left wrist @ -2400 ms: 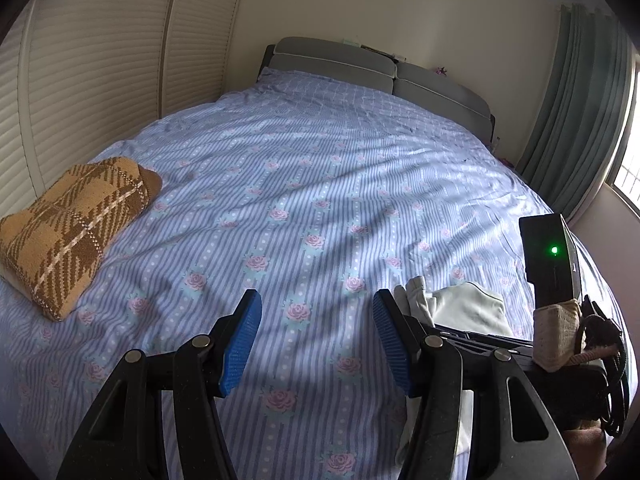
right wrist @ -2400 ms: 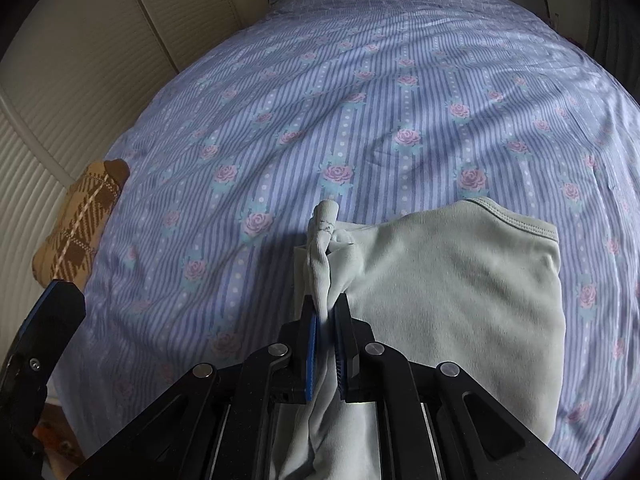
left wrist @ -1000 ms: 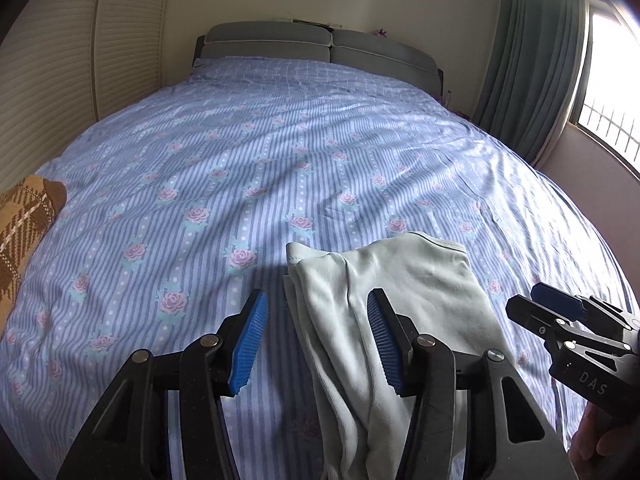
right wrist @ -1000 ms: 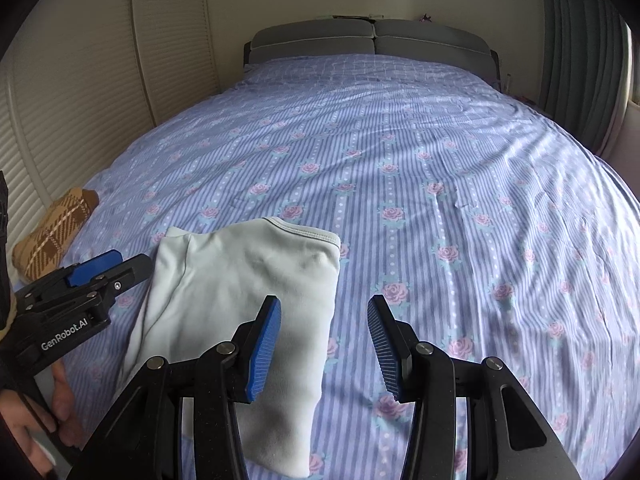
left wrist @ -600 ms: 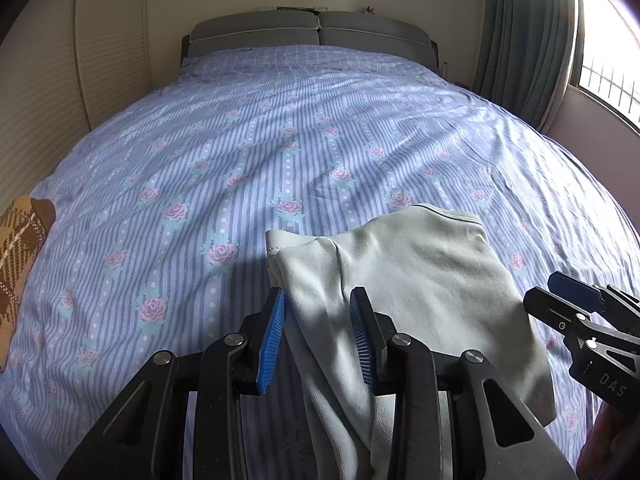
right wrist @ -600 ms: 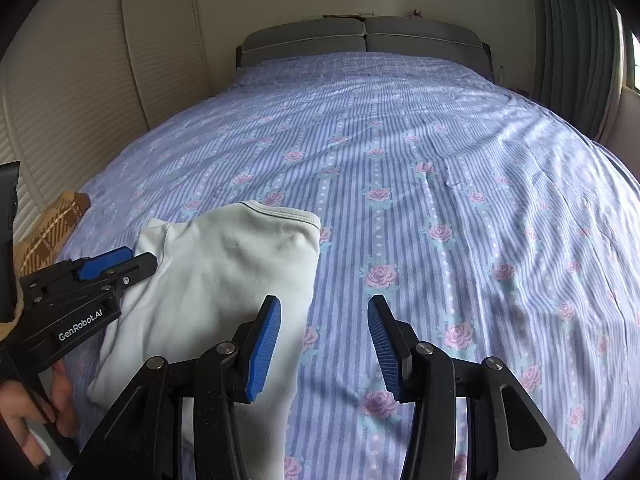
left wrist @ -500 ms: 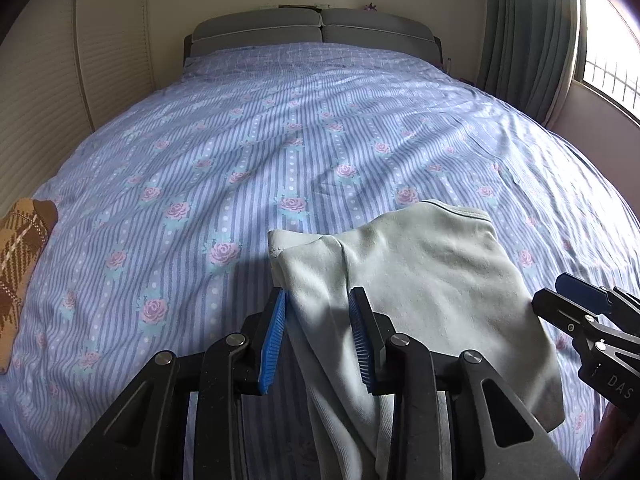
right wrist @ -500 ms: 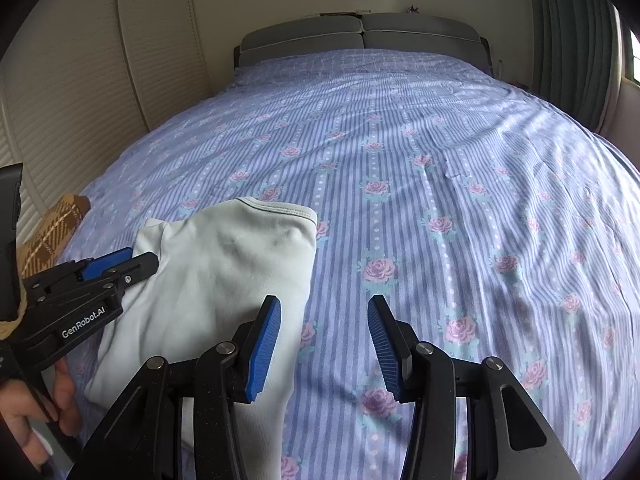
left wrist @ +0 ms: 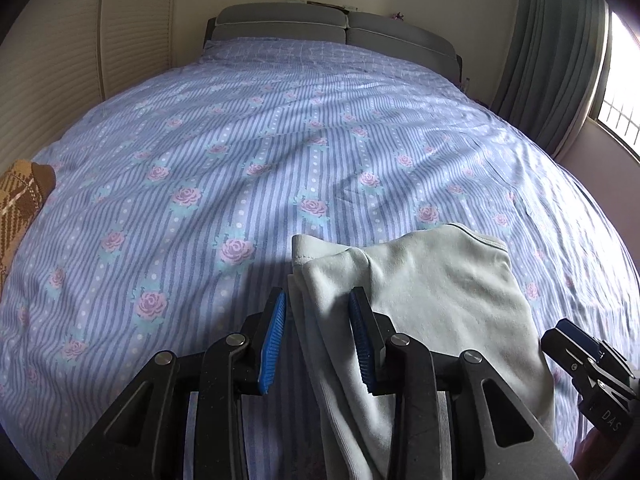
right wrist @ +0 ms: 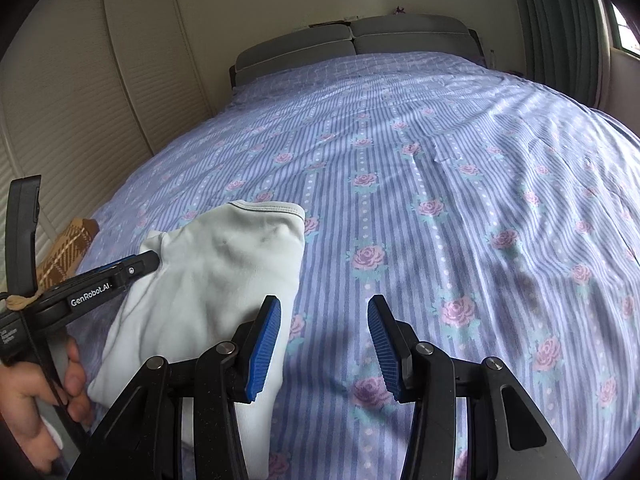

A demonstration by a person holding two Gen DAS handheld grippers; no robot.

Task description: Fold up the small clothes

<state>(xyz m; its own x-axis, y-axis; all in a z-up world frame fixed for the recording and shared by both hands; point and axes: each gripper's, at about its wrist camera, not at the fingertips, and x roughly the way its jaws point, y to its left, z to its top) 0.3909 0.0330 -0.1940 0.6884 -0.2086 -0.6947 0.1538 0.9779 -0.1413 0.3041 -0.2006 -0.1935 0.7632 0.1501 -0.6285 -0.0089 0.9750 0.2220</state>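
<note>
A pale mint garment (left wrist: 432, 280) lies folded on the floral bedsheet (left wrist: 240, 152), its bunched edge between the left gripper (left wrist: 318, 340)'s half-closed jaws, while the right gripper (right wrist: 322, 354) gapes empty.

The pale green garment (left wrist: 436, 292) at about five o'clock in the left wrist view is soft, matt knit cloth with a stitched hem, lying on a thin cotton-looking bedsheet (left wrist: 280, 152) printed with stripes and roses, lightly creased. At nine o'clock a brown plaid piece (left wrist: 20, 196) looks like coarse, thick knit, while the headboard (left wrist: 332, 30) at twelve o'clock is grey padded upholstery. The left gripper (left wrist: 318, 338) and right gripper (right wrist: 322, 346) have matt black plastic arms with shiny metal rivets, and their pads (right wrist: 264, 346) are ribbed blue rubber.
</note>
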